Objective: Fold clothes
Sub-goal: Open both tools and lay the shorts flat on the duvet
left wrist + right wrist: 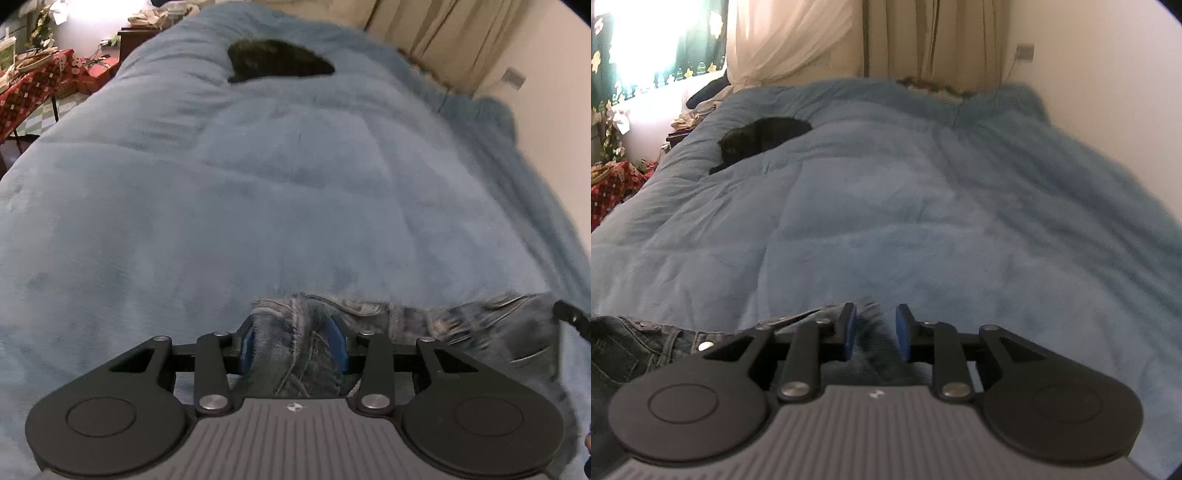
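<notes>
Clearly the jeans (295,354) lie on the bed (258,203), bunched between the left gripper (293,341) fingers (338,343); whether the pads press the denim cannot be told. At the right gripper (875,332), the blue fingers (903,332) stand parted, a fold of cloth between them, seemingly loose. Denim should handle heavy, soft and floppy, yet not slippery. Thick seams or the waistband (665,328), left of the right fingers, look the surest hold.

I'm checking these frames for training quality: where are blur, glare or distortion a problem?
Left wrist view: jeans smeared by motion blur, fisheye bends the blue comforter. Right wrist view: window blown out white, black garment shows no detail.
</notes>
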The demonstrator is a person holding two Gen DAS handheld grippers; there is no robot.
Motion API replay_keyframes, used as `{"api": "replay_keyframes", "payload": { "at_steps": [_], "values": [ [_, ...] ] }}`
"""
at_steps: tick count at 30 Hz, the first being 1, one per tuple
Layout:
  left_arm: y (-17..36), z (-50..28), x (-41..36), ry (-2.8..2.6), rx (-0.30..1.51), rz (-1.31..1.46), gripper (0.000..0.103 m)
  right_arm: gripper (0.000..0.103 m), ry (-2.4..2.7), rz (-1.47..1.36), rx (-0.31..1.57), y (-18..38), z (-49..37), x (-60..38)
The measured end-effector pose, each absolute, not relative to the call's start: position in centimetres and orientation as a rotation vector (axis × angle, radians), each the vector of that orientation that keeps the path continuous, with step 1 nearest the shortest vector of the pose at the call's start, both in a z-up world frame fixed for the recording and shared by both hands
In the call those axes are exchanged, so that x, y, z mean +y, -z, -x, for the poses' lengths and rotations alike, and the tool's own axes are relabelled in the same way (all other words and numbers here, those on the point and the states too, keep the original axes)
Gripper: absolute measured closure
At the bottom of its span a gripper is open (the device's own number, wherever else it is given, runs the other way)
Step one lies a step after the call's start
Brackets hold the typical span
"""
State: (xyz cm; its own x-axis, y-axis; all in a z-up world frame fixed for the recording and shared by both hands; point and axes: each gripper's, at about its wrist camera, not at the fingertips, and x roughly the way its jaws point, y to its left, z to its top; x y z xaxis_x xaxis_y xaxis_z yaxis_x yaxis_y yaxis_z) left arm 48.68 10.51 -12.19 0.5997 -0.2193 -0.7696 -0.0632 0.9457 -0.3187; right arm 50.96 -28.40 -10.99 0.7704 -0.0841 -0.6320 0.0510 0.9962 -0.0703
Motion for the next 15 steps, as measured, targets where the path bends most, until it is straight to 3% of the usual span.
{"api": "replay_keyframes", "payload": {
  "at_steps": [6,15],
  "values": [
    [7.8,-41.6,13.2,0.164,0.835,0.400,0.056,0.069,-0.006,0.051,0.670,6.1,-43.0,-29.9],
    [9.0,-29.6,11.1,0.321,0.887,0.587,0.059,0.065,-0.083,-0.040,0.689,8.1,-26.5,-29.5]
  ]
}}
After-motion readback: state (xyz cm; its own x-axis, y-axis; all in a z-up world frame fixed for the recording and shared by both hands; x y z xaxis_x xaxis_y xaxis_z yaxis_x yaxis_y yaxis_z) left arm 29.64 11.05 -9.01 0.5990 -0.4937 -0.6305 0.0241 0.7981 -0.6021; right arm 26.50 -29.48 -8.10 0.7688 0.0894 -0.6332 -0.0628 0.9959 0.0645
